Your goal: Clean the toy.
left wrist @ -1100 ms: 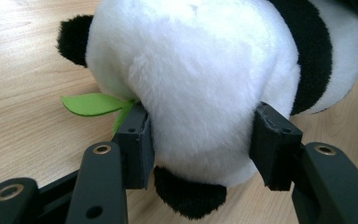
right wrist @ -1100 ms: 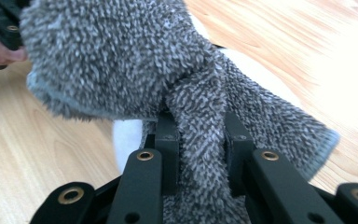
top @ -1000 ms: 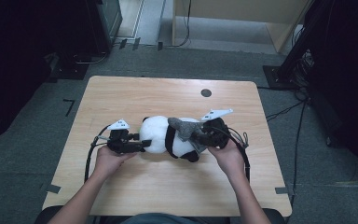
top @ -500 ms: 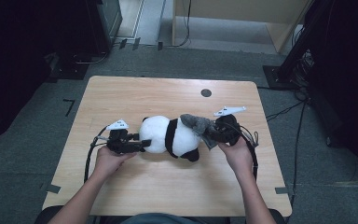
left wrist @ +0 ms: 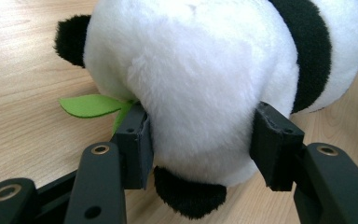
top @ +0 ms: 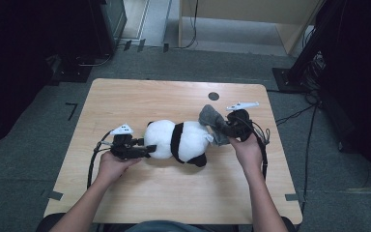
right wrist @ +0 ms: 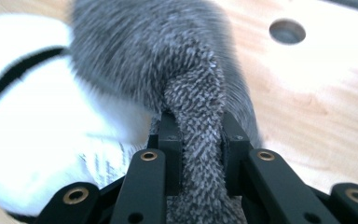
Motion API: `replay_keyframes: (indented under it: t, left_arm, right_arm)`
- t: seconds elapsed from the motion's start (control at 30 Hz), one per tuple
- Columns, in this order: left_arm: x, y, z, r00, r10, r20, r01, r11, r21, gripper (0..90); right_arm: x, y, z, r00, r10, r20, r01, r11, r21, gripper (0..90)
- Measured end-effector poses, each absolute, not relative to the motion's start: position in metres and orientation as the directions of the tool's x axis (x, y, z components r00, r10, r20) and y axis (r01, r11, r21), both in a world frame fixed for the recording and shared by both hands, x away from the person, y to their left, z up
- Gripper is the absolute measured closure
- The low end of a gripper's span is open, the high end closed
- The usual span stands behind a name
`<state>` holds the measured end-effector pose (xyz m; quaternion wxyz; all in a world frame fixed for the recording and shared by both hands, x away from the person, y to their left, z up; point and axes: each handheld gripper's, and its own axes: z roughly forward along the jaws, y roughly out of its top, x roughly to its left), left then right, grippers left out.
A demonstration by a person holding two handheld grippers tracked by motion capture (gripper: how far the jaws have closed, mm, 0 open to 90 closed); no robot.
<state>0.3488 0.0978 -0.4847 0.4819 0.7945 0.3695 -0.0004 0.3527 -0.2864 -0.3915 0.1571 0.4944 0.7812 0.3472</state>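
A black and white panda plush (top: 178, 140) lies on its side in the middle of the wooden table (top: 125, 96). My left gripper (top: 147, 147) is at its left end, and in the left gripper view the pads (left wrist: 135, 140) press into the white fur (left wrist: 205, 70). A green felt leaf (left wrist: 88, 105) sticks out beside the left pad. My right gripper (top: 227, 129) is off the plush's right end, shut on a grey fuzzy cloth (top: 210, 118). In the right gripper view the cloth (right wrist: 168, 56) runs up from between the jaws of the right gripper (right wrist: 200, 135), with the plush (right wrist: 28, 116) to its left.
A round hole (top: 213, 95) sits in the tabletop behind the cloth, also seen as a hole (right wrist: 286, 31) in the right gripper view. Cables trail from both grippers towards the person. Dark floor and equipment stands surround the table.
My right gripper has moved right with the grey cloth, drawing it off the panda's body to its right end. The left gripper and the plush have stayed put.
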Motion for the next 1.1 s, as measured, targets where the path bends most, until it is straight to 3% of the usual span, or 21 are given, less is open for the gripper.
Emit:
replay_keyframes:
  t: [0.33, 0.9, 1.1]
  left_arm:
    - [0.348, 0.097, -0.485, 0.731, 0.586, -0.348, 0.578, -0.262, 0.773, 45.3]
    - [0.348, 0.097, -0.485, 0.733, 0.59, -0.339, 0.574, -0.267, 0.774, 45.1]
    - [0.349, 0.097, -0.485, 0.733, 0.589, -0.341, 0.578, -0.273, 0.769, 45.3]
  right_arm:
    - [0.364, -0.229, -0.368, -0.57, 0.819, 0.073, 0.593, 0.348, 0.726, 76.6]
    - [0.381, -0.122, -0.394, -0.693, 0.719, 0.048, 0.566, 0.502, 0.654, 76.2]
    - [0.375, -0.113, -0.394, -0.715, 0.698, 0.046, 0.551, 0.522, 0.651, 76.0]
